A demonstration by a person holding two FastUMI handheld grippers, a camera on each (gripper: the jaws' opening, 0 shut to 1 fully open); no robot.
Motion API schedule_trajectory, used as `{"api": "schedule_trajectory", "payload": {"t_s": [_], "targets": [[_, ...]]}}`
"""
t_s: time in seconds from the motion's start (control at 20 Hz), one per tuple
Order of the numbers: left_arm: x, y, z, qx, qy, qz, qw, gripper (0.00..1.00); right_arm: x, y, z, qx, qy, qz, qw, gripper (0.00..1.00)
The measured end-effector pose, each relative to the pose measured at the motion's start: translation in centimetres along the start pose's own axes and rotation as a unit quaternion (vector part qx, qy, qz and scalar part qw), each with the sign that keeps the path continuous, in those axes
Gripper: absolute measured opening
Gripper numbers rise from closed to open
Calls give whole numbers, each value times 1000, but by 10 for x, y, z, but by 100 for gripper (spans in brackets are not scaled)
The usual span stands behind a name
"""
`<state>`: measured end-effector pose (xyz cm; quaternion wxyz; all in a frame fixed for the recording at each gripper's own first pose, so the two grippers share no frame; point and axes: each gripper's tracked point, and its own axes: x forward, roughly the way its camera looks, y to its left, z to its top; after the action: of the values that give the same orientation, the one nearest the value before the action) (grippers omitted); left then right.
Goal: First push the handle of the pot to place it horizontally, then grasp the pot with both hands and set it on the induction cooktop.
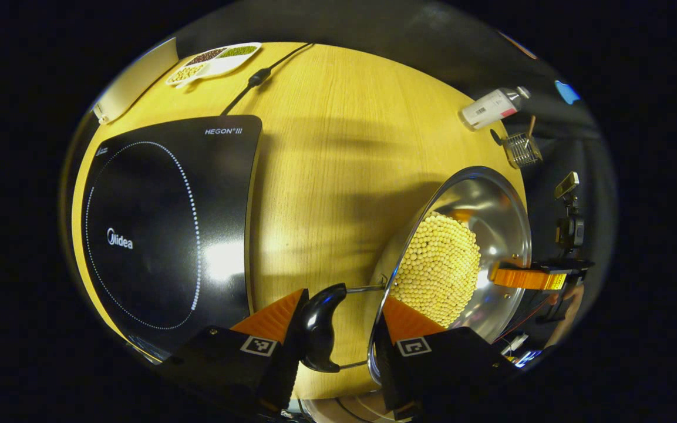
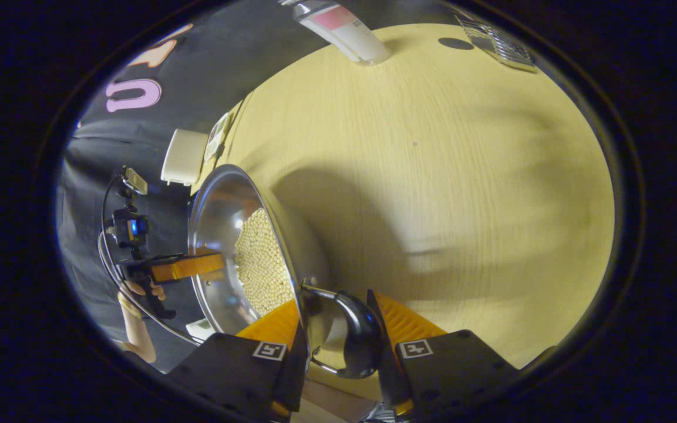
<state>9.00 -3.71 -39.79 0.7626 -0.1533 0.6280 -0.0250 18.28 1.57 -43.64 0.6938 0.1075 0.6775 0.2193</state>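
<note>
The pot (image 1: 455, 258) is held by its 2 side handles, 1 per gripper, so that the load of small pale beads (image 1: 435, 267) inside is shared and the pot is kept level. In the left gripper view, the left gripper (image 1: 335, 329) is seen closed around the near handle (image 1: 320, 332), one finger outside the handle and the other inside the pot rim. In the right gripper view, the right gripper (image 2: 338, 329) is closed the same way on the opposite handle (image 2: 359, 341). The pot is judged to be lifted off the table (image 1: 326, 164), though this cannot be told for certain. The cooktop (image 1: 168, 229) lies beside the pot, apart from it, with bare wood between. A sideways carry toward the cooktop is judged to remain.
</note>
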Motion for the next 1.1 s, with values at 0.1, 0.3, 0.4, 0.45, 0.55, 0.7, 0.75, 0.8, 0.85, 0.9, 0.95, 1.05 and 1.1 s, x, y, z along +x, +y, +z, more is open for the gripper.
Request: {"api": "schedule_trajectory", "payload": {"t_s": [0.1, 0.3, 0.4, 0.45, 0.55, 0.7, 0.75, 0.8, 0.85, 0.9, 0.95, 1.05, 1.1], "targets": [[-14, -2, -9, 2, -1, 1, 1000, 62, -8, 5, -13, 2, 4, 0, 1000, 54], [-46, -2, -32, -17, 3, -14, 1000, 59, -19, 19, -40, 8, 13, 6, 1000, 55], [-62, 2, -40, -23, -1, -17, 1000, 59, -22, 31, -52, 13, 15, 12, 1000, 55], [-70, 6, -43, -22, -3, -18, 1000, 59, -25, 38, -60, 12, 14, 14, 1000, 55], [-83, 17, -49, -19, -7, -15, 1000, 59, -27, 55, -68, 7, 8, 16, 1000, 55], [-100, 39, -53, -15, -12, -18, 1000, 59, -25, 83, -75, -1, -5, 14, 1000, 55], [-105, 48, -53, -13, -13, -21, 1000, 59, -24, 93, -78, -3, -11, 12, 1000, 55], [-109, 58, -53, -12, -15, -24, 1000, 59, -22, 102, -80, -3, -16, 8, 1000, 55], [-114, 69, -53, -8, -15, -27, 1000, 59, -19, 113, -82, -1, -21, 4, 1000, 55], [-117, 81, -51, -3, -15, -30, 999, 59, -13, 125, -84, 0, -23, 0, 1000, 49], [-121, 95, -49, 0, -13, -32, 999, 59, -7, 139, -87, 5, -26, -5, 1000, 49], [-124, 125, -43, 10, -13, -37, 999, 59, 9, 169, -90, 9, -30, -12, 999, 48], [-126, 141, -39, 14, -13, -39, 999, 59, 19, 183, -89, 13, -34, -14, 999, 48]]}}
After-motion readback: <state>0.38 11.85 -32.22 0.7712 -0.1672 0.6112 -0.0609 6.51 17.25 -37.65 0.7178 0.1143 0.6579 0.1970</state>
